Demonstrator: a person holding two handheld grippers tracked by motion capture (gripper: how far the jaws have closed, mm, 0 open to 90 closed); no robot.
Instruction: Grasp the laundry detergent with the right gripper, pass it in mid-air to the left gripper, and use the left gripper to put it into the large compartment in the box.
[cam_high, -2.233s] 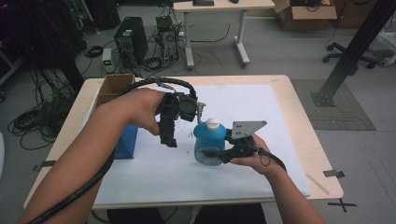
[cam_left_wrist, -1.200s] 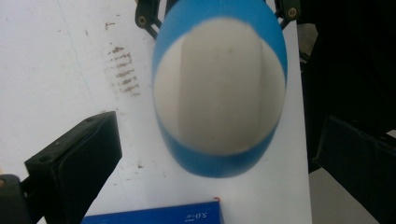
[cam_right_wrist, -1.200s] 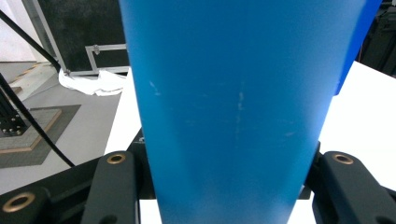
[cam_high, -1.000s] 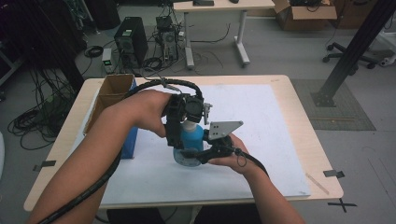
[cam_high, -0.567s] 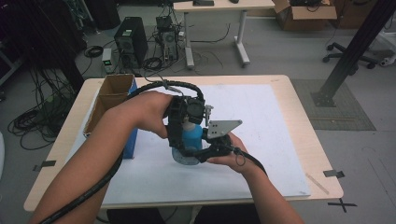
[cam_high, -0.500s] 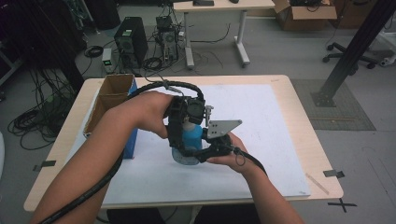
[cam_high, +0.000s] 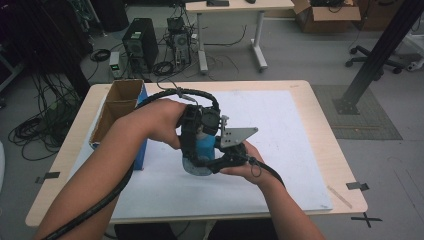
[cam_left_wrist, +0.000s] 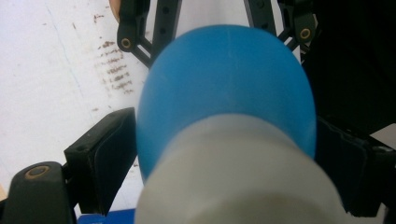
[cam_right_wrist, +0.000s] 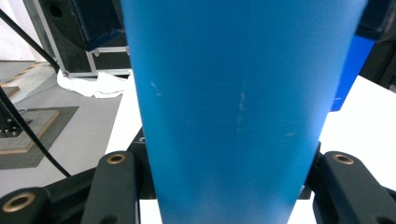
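Bottle (cam_high: 202, 150) stands mid-table, pinched around its blue body by the right gripper (cam_high: 220, 162), while the left gripper (cam_high: 192, 135), its jaws just closing around the white cap (cam_left_wrist: 243, 177), should next clamp and twist.

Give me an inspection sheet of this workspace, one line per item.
Surface: wooden table under a white sheet, which carries faint marks in the left gripper view.
Job's things: blue bottle with a pale cap, upright on the sheet.
Clutter: open cardboard box at the table's left edge.
Grippers: right gripper shut on the bottle's body; left gripper over its top, jaws just closing around the cap, contact unclear.
Cables: one trails from each gripper.
Surroundings: computer tower, floor cables, second desk, office chair.
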